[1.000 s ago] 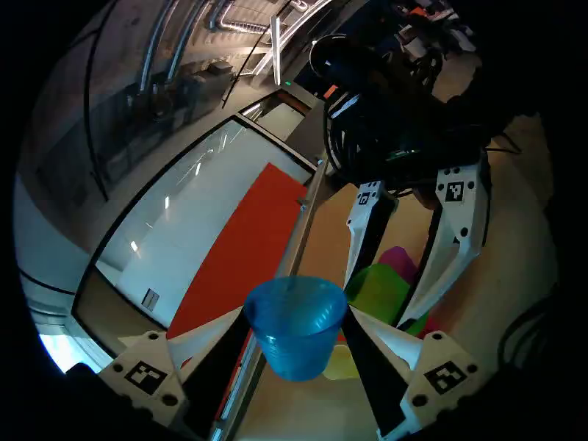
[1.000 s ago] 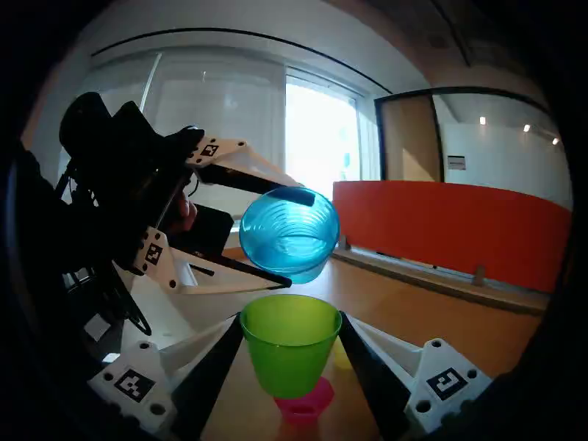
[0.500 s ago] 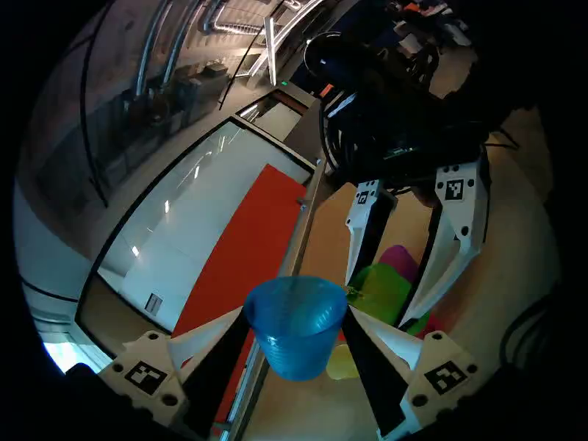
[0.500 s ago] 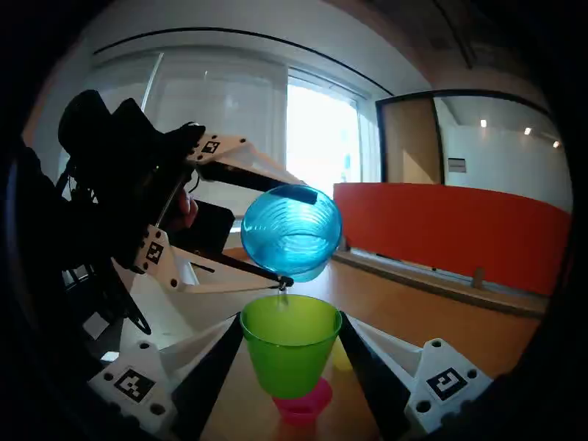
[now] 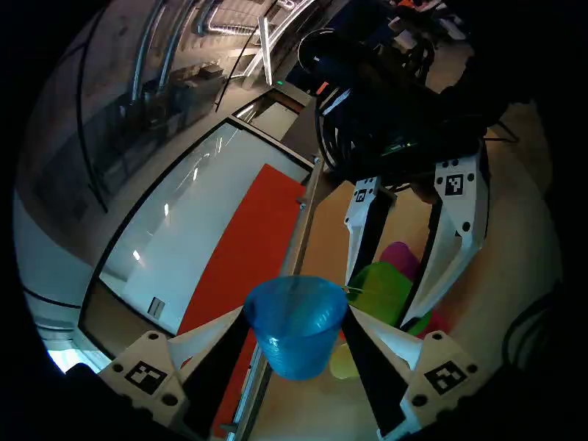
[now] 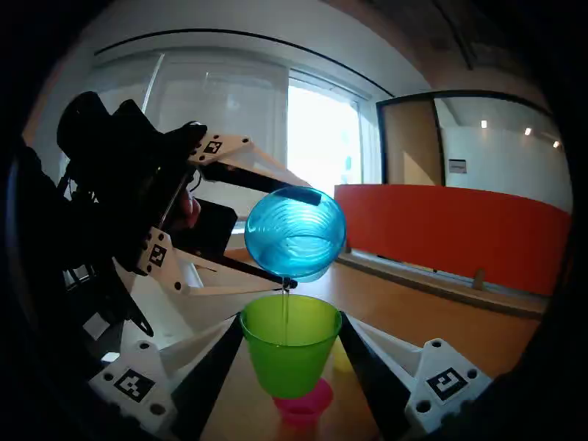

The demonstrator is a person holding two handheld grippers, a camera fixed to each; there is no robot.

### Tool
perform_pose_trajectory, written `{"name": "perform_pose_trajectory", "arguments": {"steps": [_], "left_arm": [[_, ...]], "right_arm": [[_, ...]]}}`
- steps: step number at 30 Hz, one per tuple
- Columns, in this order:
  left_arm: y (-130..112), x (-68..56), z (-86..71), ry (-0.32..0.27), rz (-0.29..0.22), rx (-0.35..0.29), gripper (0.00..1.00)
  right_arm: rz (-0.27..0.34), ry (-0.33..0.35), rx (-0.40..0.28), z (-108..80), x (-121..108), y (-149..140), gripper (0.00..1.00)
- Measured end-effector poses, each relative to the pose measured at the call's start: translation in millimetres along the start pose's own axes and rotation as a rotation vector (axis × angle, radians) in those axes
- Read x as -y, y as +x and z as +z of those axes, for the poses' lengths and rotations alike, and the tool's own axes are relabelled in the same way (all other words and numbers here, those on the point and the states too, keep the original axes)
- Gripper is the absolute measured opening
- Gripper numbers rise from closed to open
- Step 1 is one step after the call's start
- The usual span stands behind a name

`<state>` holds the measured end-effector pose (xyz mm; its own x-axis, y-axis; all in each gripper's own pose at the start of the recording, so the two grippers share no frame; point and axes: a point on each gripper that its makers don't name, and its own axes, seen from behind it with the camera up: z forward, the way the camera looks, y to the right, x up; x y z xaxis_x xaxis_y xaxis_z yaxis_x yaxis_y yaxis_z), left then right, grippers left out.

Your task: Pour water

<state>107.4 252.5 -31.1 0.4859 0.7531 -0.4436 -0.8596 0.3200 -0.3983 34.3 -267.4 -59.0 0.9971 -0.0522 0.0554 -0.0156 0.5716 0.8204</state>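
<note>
Left gripper (image 5: 295, 317): fingers clamped on the sides of the blue cup (image 5: 295, 327), which is tipped steeply.
Right gripper (image 6: 290, 323): fingers pressed on either side of the green cup (image 6: 290, 356), which is held upright.
Blue cup's place: just above the green cup, with its lower edge over the green cup's mouth; the two are apart.
Water (image 6: 285, 312): a thin stream falls from the blue cup into the green cup.
Below: a pink cup (image 6: 303, 406) and a yellow cup (image 6: 340, 358) stand on the wooden table (image 6: 411, 316), near the green cup.
Writing: black-and-white square markers (image 6: 132, 385) on the grippers; a small sign (image 6: 456, 163) on the far wall is too small to read.
Change: half a second ago only a drip hung at the blue cup's edge. Now the stream is unbroken, and the blue cup sits slightly further right.
</note>
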Motion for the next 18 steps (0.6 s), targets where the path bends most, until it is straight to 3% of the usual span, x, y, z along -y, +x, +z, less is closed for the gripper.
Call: {"name": "perform_pose_trajectory", "arguments": {"steps": [18], "left_arm": [[2.9, 3.5, -1.2, 0.012, 0.039, 0.002, 0.85]], "right_arm": [[-0.007, 0.002, -0.006, -0.6, 2.3, 2.8, 0.94]]}}
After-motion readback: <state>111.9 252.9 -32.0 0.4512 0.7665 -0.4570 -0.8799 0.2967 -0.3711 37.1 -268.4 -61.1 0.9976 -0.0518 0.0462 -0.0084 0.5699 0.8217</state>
